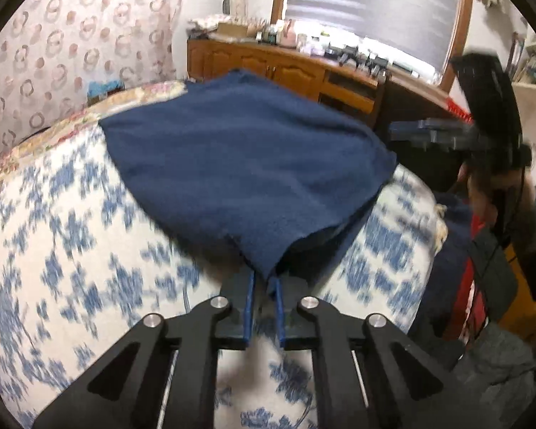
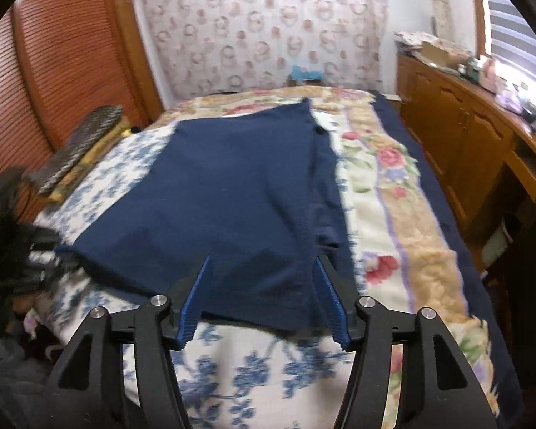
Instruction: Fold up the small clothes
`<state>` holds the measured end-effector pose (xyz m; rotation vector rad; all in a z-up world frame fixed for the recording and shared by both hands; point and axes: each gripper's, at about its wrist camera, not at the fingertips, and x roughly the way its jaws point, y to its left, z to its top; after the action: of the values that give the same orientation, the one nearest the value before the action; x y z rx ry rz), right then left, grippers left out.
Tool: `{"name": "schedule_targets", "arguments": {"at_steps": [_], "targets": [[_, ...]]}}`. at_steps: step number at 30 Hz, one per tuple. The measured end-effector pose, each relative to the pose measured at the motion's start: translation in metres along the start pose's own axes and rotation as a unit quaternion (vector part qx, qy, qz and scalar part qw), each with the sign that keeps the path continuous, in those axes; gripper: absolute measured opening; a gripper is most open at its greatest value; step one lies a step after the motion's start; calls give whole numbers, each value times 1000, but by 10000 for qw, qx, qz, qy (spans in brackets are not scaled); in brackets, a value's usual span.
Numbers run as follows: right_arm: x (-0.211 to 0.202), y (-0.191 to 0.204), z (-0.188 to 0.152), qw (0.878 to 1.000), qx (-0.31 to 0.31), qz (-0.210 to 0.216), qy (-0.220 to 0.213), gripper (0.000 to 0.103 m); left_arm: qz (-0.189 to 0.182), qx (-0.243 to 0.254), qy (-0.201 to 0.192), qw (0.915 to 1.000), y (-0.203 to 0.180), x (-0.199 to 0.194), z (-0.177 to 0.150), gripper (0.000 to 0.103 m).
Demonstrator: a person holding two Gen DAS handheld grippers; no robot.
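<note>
A navy blue cloth (image 1: 246,164) lies spread on the bed's blue-flowered cover (image 1: 71,236). In the left wrist view my left gripper (image 1: 264,280) is shut on the cloth's near corner, which is lifted a little off the cover. In the right wrist view the same cloth (image 2: 225,193) reaches down to my right gripper (image 2: 263,259). Its jaws stand wide apart, with the cloth's near edge lying between the fingers (image 2: 200,293) and no pad pressing on it. The right gripper (image 1: 403,132) also shows blurred at the cloth's right corner, held by a person's hand.
A floral blanket (image 2: 386,164) covers the bed's right side. A wooden dresser (image 2: 457,121) with clutter on top stands beyond it. A folded grey-and-yellow item (image 2: 78,150) lies at the bed's left edge beside a louvred wooden door (image 2: 60,53).
</note>
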<state>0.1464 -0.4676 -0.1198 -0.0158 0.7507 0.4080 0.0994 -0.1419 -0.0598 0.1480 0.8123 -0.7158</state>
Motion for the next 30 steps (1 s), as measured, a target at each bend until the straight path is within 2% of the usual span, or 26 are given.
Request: {"name": "schedule_targets", "arguments": {"at_steps": [8, 14, 21, 25, 27, 28, 29, 30], "targets": [[11, 39, -6, 9966, -738, 328, 132, 69, -12, 90, -416, 9991, 3, -4, 57, 1], [30, 53, -13, 9914, -1230, 229, 393, 69, 76, 37, -567, 9984, 12, 1, 83, 0], [46, 38, -14, 9874, -1432, 12, 674, 70, 94, -99, -652, 9978, 27, 5, 92, 0], [46, 16, -6, 9900, -1240, 23, 670, 68, 74, -217, -707, 9972, 37, 5, 94, 1], [46, 9, 0, 9906, -1195, 57, 664, 60, 46, -274, -729, 9970, 42, 5, 95, 1], [48, 8, 2, 9909, -1149, 129, 681, 47, 35, -298, -735, 9968, 44, 5, 96, 1], [49, 6, 6, 9912, -1122, 216, 670, 25, 26, -321, -746, 9967, 45, 6, 97, 1], [50, 6, 10, 9911, -1125, 293, 644, 13, 29, -332, -760, 9966, 47, 6, 99, 1]]}}
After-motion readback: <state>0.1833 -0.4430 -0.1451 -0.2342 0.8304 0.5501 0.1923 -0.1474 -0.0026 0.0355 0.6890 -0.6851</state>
